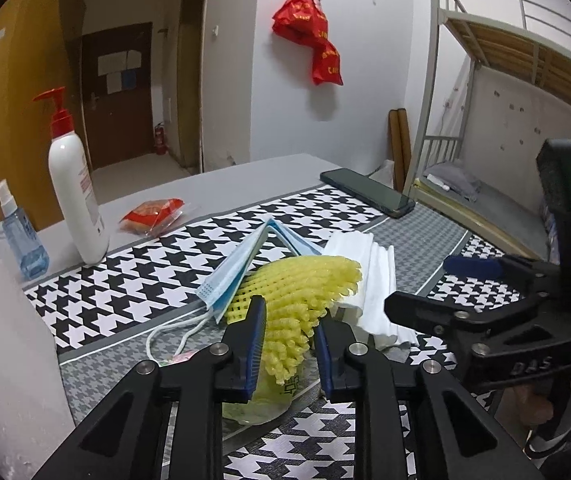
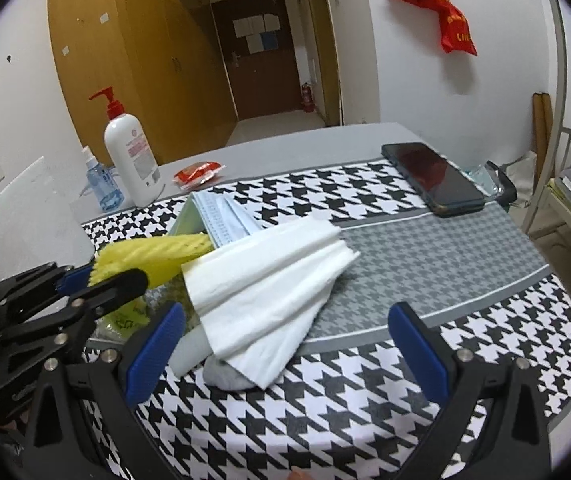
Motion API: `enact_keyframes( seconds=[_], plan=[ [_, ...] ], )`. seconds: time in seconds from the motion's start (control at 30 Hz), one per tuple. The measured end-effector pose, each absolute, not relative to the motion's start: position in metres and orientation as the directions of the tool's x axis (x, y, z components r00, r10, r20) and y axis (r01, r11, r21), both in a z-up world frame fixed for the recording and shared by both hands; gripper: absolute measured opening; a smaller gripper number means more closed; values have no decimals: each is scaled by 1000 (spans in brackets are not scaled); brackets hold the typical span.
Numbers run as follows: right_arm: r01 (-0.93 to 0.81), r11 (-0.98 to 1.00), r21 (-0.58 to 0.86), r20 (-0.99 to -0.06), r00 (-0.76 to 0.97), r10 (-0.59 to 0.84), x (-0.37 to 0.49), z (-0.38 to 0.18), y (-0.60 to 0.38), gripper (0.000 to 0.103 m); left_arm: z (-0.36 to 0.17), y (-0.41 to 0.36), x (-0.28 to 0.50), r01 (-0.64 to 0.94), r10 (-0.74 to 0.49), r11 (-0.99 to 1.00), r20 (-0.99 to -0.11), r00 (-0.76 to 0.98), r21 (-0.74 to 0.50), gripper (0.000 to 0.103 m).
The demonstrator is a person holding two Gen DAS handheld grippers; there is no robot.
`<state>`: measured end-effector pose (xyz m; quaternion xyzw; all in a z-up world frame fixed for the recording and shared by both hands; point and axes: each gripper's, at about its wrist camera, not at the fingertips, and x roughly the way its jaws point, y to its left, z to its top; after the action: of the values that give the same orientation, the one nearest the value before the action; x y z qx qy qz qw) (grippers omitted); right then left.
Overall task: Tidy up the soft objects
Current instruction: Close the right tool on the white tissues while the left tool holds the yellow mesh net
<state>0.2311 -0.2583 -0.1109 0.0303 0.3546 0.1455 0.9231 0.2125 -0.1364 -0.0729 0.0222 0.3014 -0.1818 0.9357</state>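
Nearest us, our left gripper (image 1: 290, 334) pinches the yellow foam net (image 1: 305, 292) above the houndstooth cloth (image 1: 125, 280); our right gripper (image 2: 285, 344) stands spread before the white tissue (image 2: 269, 280).

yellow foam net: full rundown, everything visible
The yellow foam net is a soft foam mesh sleeve, the kind that wraps fruit, with a stretched lattice and curled, ragged open ends. It lies tilted on the pile, against the blue face masks and the white tissues, over a crumpled clear bag on the houndstooth cloth. The left gripper has its blue pads closed on the near end.
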Motion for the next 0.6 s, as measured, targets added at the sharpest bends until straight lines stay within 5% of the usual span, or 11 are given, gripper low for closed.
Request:
enact_keyframes(
  seconds=[0.27, 0.6],
  plan=[
    [-266, 943, 199, -666, 669, 329, 239, -120, -251, 101, -71, -136, 210, 346, -326, 935, -563, 760, -75, 25],
    [-250, 939, 236, -703, 623, 343, 251, -131, -251, 65, -72, -137, 210, 347, -323, 936, -563, 761, -68, 25]
  ],
)
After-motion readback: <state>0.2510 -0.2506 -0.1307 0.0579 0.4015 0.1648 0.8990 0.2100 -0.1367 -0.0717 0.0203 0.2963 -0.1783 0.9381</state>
